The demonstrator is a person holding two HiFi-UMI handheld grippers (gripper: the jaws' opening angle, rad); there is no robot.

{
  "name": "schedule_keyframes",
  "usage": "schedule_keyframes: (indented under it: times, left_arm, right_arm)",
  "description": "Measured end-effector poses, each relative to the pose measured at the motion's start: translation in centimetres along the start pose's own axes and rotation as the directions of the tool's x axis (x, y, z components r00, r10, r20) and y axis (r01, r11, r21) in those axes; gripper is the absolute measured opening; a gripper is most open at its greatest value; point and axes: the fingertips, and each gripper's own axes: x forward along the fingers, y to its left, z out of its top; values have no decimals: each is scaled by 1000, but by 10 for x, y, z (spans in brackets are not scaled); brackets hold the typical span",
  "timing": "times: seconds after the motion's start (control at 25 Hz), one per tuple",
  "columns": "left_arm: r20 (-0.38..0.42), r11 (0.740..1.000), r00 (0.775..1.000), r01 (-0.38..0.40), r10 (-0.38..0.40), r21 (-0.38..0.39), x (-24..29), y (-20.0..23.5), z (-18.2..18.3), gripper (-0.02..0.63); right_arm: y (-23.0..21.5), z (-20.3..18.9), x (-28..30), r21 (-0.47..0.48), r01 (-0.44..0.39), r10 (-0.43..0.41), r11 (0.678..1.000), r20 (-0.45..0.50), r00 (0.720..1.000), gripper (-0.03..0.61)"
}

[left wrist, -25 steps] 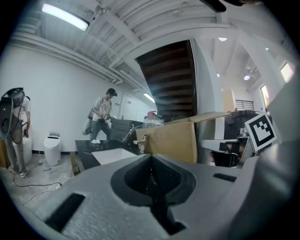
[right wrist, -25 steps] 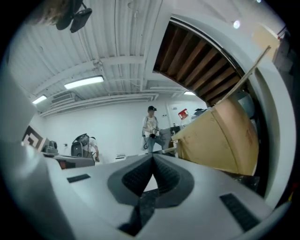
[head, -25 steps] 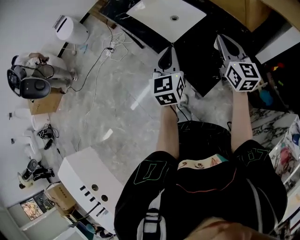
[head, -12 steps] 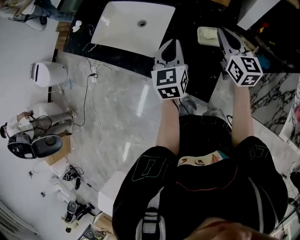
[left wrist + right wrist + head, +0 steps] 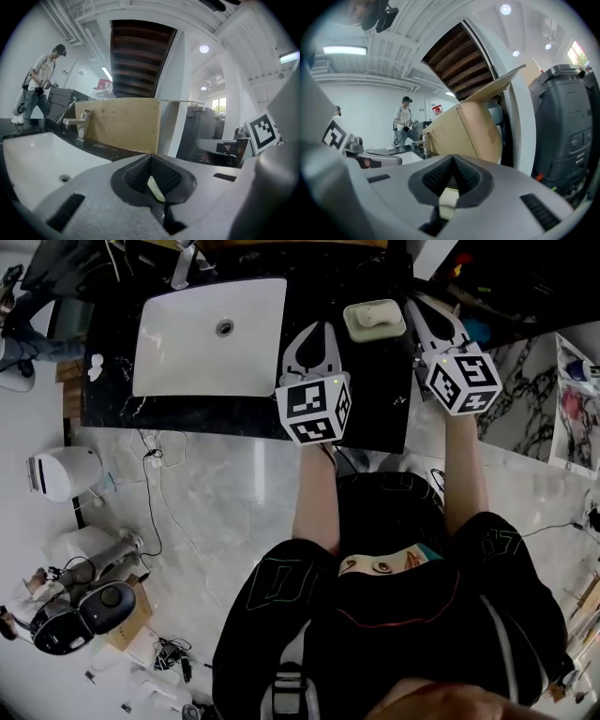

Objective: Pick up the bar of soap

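Note:
A cream bar of soap (image 5: 376,314) lies in a pale dish (image 5: 354,329) on the black counter (image 5: 375,399), to the right of the white basin. My left gripper (image 5: 317,326) hovers shut over the counter, just left of the dish, with nothing in it. The right gripper (image 5: 415,304) is shut and empty too, its tip close to the dish's right side. In the left gripper view the jaws (image 5: 151,158) meet with a pale sliver showing through the gap below. In the right gripper view the jaws (image 5: 452,158) also meet, and a pale block shows under them.
A white basin (image 5: 208,338) with a drain and a faucet (image 5: 183,268) fills the counter's left half. A cardboard box (image 5: 123,122) stands behind the counter. A person (image 5: 40,79) stands at the counter's far end. Cables and a white device (image 5: 64,472) lie on the marble floor.
The head view has swung round, so the counter, basin and soap dish now lie straight ahead. Both grippers have come over the counter on either side of the dish, still shut.

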Motion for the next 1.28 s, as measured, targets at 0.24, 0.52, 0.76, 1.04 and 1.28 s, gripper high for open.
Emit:
schedule_keyframes:
  times: [0.24,0.52,0.76,1.04,1.28]
  left_arm:
    - [6,998,999,44,-44,-43,6,-1,-3,8]
    - [25,997,999,27,-25,-77,15,8,3,8]
    - [29,993,1000,3,1,-119,19,23,-1,8]
    - [27,990,998,-45,49,-133,19,34,-4,8]
    - [17,991,997,-67,70,-119,17,44,-7,8]
  right_arm:
    - [2,4,4,-139,-44,33,989,-81,996,6]
    - [13,-3,30,-375,-307,192,875,-313,930,37]
    - [30,-37,43,-436,-529,254,728,-546,799,76]
    - [32,-78,47,-413,-717,224,562,-758,613,124]
    - [28,-107,50,-366,-819,134,442,-876,463,167]
